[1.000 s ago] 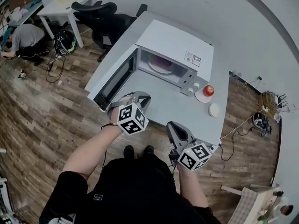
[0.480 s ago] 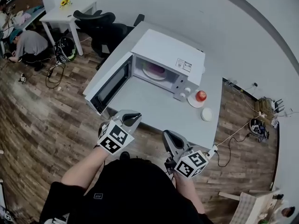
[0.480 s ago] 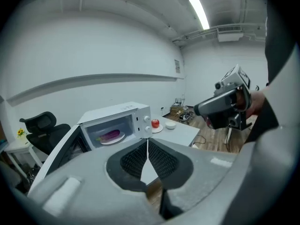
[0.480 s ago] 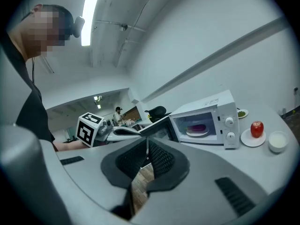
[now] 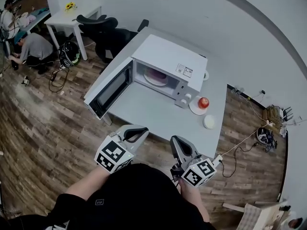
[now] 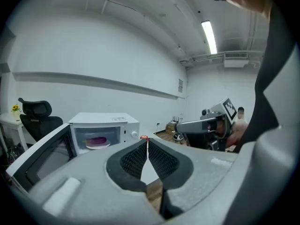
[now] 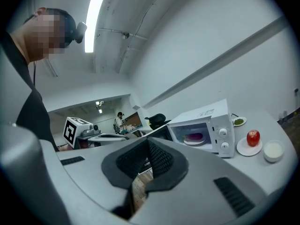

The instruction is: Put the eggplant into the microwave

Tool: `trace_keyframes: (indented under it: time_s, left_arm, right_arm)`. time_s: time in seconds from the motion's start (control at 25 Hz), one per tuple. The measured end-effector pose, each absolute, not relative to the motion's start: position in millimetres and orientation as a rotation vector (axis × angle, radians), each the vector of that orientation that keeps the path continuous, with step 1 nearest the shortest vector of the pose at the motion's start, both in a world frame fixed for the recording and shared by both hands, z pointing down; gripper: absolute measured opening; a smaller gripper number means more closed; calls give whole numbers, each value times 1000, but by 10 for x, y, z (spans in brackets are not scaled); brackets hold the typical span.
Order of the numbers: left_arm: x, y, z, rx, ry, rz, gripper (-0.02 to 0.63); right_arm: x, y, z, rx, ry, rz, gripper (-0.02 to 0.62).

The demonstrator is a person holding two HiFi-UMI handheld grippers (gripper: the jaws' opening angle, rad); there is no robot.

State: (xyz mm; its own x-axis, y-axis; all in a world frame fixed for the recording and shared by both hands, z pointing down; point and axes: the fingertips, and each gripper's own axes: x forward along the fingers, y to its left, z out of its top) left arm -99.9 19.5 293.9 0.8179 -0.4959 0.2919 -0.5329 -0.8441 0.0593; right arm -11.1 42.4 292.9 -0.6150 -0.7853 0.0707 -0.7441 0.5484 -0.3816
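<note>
The white microwave (image 5: 169, 63) stands on the grey table (image 5: 158, 111) with its door (image 5: 109, 88) swung open to the left. Inside, the purple eggplant (image 5: 156, 75) lies on the turntable plate; it also shows as the eggplant (image 6: 97, 140) and the eggplant (image 7: 193, 137) in the gripper views. My left gripper (image 5: 139, 130) and right gripper (image 5: 176, 142) hang off the table's near edge, close to my body. The left gripper (image 6: 147, 142) has its pads together with nothing between them. The right gripper (image 7: 149, 144) is likewise shut and empty.
A red apple (image 5: 203, 102) on a saucer and a small white bowl (image 5: 209, 121) sit right of the microwave. A small plate of greens (image 5: 205, 74) lies behind it. A black office chair (image 5: 103, 30), a white desk (image 5: 72, 13) and people (image 5: 33, 47) are at far left.
Both grippers have drawn back from the table towards my body and risen. The left one has rolled. The microwave door stays open with the eggplant inside.
</note>
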Motion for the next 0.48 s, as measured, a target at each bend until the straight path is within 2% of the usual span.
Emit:
trace_keyframes:
  time_s: [0.48]
  left_arm:
    - [-925, 212, 2754, 2779, -773, 240, 17]
  right_arm:
    - [-9, 545, 2721, -1278, 2672, -484, 14]
